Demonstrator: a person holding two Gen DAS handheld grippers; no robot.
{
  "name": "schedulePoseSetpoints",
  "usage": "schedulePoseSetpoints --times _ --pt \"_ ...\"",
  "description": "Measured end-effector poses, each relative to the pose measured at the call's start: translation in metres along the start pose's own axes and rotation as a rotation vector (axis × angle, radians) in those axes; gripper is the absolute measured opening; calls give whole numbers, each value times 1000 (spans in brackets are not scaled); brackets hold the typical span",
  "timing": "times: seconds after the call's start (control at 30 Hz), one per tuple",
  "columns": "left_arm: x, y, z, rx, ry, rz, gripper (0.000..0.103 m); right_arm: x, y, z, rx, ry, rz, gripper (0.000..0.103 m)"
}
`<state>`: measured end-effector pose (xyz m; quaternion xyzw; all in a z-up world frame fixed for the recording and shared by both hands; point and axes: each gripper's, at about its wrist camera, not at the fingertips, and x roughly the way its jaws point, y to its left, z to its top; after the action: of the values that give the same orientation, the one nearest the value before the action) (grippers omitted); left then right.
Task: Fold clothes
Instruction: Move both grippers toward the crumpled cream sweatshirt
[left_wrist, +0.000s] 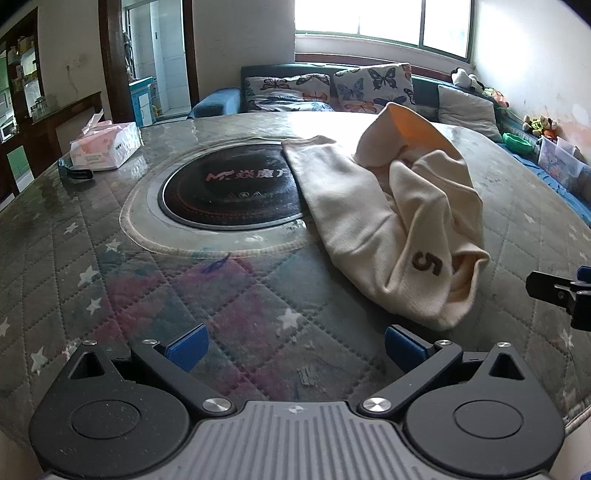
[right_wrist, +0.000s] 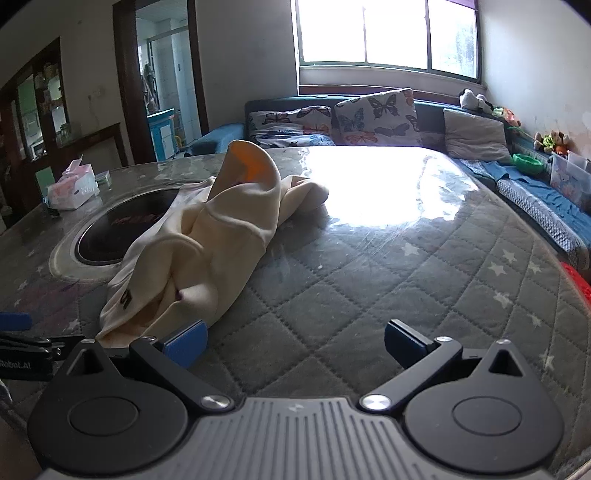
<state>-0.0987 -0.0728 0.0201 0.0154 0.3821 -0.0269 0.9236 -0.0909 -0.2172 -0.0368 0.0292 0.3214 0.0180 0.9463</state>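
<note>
Left wrist: garment (left_wrist: 391, 225) beyond gripper (left_wrist: 295, 345), right.

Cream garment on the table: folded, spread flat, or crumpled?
Crumpled. The cream garment lies bunched in a loose heap on the table, one part standing up and showing orange lining; no neat fold is visible.

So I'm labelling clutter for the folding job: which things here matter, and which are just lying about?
Job:
cream garment, crumpled on the table
left tongs, open
right tongs, open

Lying about:
tissue box
black round hob, partly under the garment
butterfly cushions
</note>
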Motion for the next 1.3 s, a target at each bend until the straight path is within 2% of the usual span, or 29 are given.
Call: schedulePoseSetpoints --times 0.37,0.57,1.3 --pt "1 -9 -4 26 18 1 103 -2 8 -7 -14 10 36 103" --pt "1 -12 -5 35 20 -4 103 -4 15 -8 -57 13 41 103" --pt "3 -17 -3 65 35 -11 103 1 20 -9 -79 47 52 103"
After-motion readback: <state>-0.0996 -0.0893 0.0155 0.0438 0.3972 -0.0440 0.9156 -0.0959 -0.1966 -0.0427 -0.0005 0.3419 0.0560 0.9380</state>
